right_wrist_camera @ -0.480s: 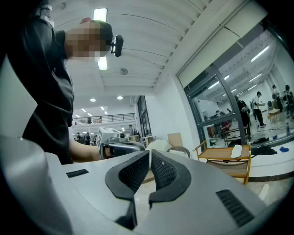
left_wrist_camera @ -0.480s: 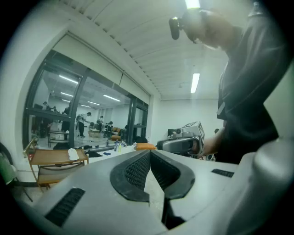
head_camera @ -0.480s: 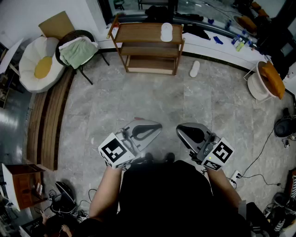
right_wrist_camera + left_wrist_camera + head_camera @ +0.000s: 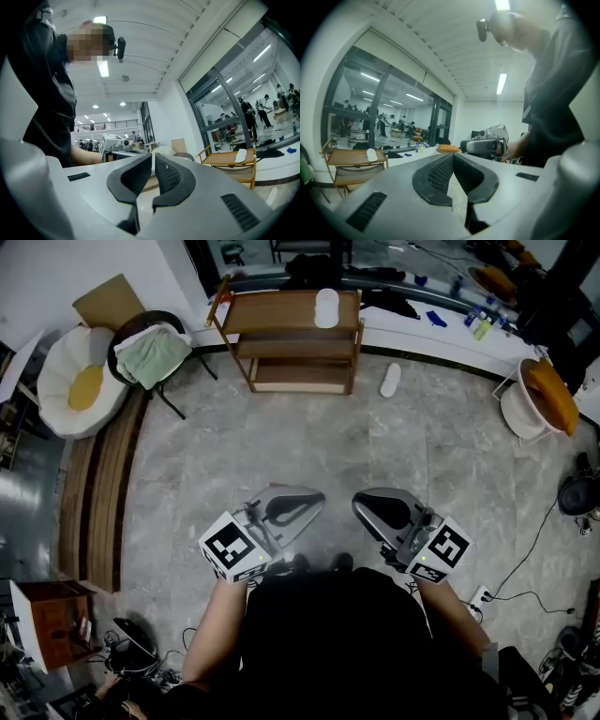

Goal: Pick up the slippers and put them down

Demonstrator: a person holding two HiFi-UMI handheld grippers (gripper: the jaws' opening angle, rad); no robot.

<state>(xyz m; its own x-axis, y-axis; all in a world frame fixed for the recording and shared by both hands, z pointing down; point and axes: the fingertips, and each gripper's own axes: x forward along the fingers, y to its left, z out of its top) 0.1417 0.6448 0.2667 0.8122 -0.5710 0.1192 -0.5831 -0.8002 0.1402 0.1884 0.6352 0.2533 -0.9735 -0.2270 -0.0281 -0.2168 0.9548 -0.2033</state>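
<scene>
One white slipper (image 4: 326, 307) lies on top of the wooden shelf (image 4: 281, 338) at the far side of the room. A second white slipper (image 4: 390, 381) lies on the stone floor to the shelf's right. My left gripper (image 4: 314, 499) and right gripper (image 4: 366, 506) are held side by side near the person's body, far from both slippers, each pointing roughly level. In the left gripper view the left gripper (image 4: 452, 156) is shut and empty, with the slipper (image 4: 371, 154) small in the distance. In the right gripper view the right gripper (image 4: 153, 157) is shut and empty too, and the slipper (image 4: 240, 155) shows on the shelf.
A round white chair with a yellow cushion (image 4: 80, 381) and a chair with green cloth (image 4: 150, 348) stand at the back left. A long wooden platform (image 4: 98, 484) runs along the left. A white basket with orange cloth (image 4: 539, 399) and floor cables (image 4: 525, 596) are on the right.
The view has shifted slightly, so the shelf and slippers sit a little higher and further left. Both grippers stay shut in the same place.
</scene>
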